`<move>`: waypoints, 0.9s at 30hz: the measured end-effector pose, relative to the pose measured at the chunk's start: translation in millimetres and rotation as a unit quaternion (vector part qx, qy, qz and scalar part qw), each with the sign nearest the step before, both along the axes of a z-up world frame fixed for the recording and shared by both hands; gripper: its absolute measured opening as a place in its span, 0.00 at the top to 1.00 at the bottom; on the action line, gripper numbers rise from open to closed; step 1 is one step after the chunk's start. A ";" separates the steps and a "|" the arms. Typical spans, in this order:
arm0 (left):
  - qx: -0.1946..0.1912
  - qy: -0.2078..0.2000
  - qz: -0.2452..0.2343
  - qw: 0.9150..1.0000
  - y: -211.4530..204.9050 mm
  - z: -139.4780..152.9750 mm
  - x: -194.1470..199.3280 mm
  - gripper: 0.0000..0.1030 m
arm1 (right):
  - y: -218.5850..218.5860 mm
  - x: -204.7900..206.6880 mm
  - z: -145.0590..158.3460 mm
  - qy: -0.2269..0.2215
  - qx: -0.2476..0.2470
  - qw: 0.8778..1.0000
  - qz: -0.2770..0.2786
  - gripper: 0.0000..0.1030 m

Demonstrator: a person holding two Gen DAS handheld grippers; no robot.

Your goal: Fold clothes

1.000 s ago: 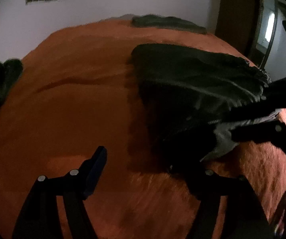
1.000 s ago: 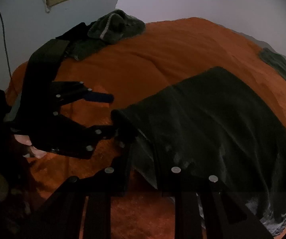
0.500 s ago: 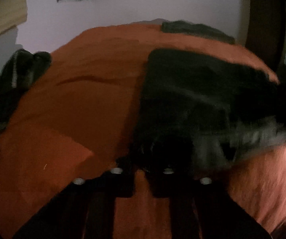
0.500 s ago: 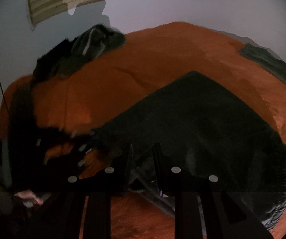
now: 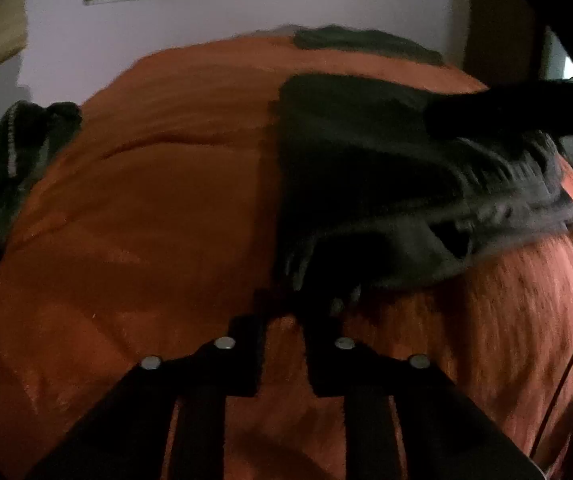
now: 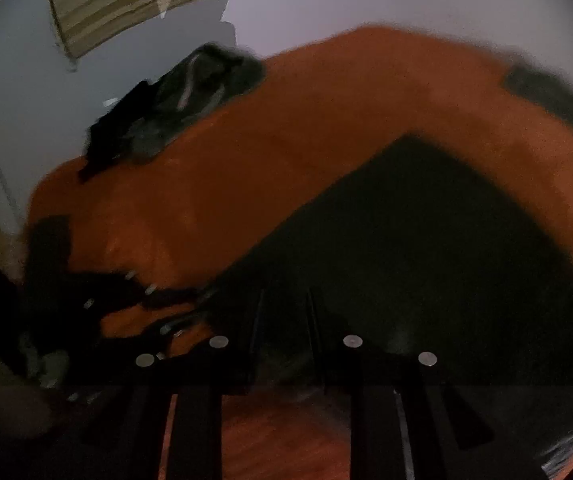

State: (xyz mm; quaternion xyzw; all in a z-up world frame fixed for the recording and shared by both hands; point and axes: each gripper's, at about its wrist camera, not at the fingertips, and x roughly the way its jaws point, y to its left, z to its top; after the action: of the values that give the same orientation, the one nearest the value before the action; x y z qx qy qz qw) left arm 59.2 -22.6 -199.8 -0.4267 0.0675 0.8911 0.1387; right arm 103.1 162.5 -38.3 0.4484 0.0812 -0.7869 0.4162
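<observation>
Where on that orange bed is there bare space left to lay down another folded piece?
The widest bare stretch of the orange blanket lies between the crumpled pile at its left edge and the dark garment being folded. The far strip before the wall is partly taken by a flat folded piece. It is crowded near the garment's front edge, where both grippers work.

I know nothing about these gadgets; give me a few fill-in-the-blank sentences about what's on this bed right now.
1. The bedspread is ____ in color.
2. Both the left gripper and the right gripper pinch one ____ garment.
3. The heap of crumpled clothes lies near the ____ edge of the left wrist view.

Missing words: orange; dark; left
</observation>
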 end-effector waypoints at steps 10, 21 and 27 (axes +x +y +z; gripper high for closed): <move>-0.050 0.006 -0.049 0.998 -14.5 3.8 8.1 0.71 | -46.8 67.9 -52.8 0.123 0.123 0.982 0.080 0.82; -0.032 0.030 -0.082 0.996 4.0 8.4 -3.0 0.59 | -9.8 21.5 -45.5 0.087 0.086 0.992 -0.021 1.00; -0.036 0.042 -0.082 0.995 19.6 -1.3 -23.2 0.54 | -4.2 4.4 -55.0 0.057 0.073 0.995 -0.037 1.00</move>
State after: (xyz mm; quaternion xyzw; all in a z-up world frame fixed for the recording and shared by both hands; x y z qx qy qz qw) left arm 36.0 -3.0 -201.1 -0.3871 0.1403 0.8906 0.1933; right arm 107.5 158.3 -93.2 0.4344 0.1450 -0.8183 0.3474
